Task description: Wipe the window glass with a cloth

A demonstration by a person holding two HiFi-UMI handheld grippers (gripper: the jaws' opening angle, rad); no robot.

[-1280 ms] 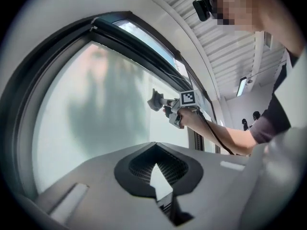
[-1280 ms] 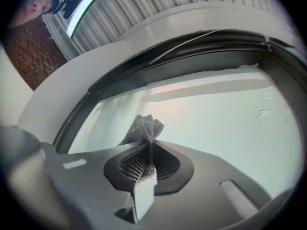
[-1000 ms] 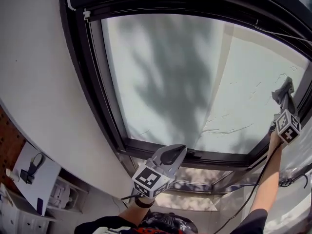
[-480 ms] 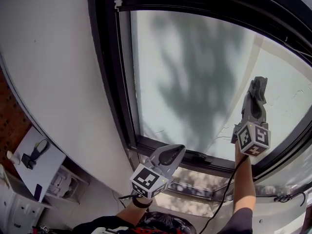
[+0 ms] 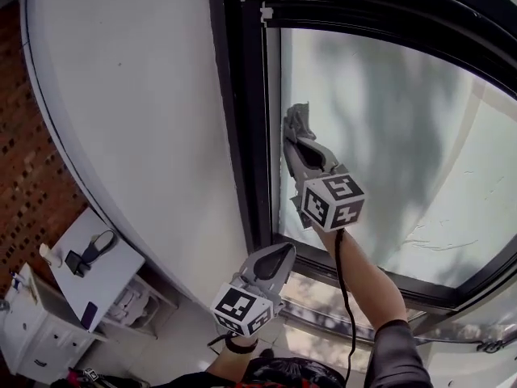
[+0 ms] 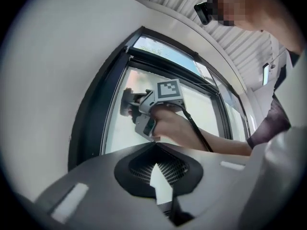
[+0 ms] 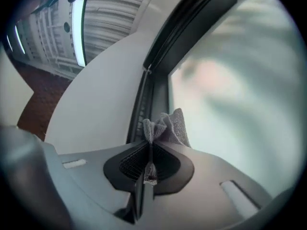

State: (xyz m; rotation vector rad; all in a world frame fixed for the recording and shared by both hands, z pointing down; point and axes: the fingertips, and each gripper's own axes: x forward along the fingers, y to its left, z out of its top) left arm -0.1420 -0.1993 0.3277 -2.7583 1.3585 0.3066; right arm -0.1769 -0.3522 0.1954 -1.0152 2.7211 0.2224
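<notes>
The window glass (image 5: 404,136) is a big pane in a black frame (image 5: 242,120). My right gripper (image 5: 295,136) is shut on a crumpled grey cloth (image 5: 297,118) and holds it against the pane's left edge, beside the frame's upright. In the right gripper view the cloth (image 7: 169,124) bunches out between the shut jaws of the right gripper (image 7: 149,145), with glass (image 7: 240,80) to its right. My left gripper (image 5: 283,250) hangs low by the bottom frame, shut and holding nothing. The left gripper view, over the left gripper (image 6: 154,147), shows the right gripper (image 6: 130,104) on the glass (image 6: 112,133).
A curved white wall (image 5: 121,95) runs left of the frame, with a brick wall (image 5: 32,152) beyond it. Below left stands a white shelf (image 5: 65,297) with small items. A black cable (image 5: 343,273) trails down my right arm. A lower pane (image 5: 323,293) sits under the frame.
My right gripper has swept the cloth leftward across the glass, from the right edge to the left edge by the frame. The left gripper has stayed low near the bottom frame.
</notes>
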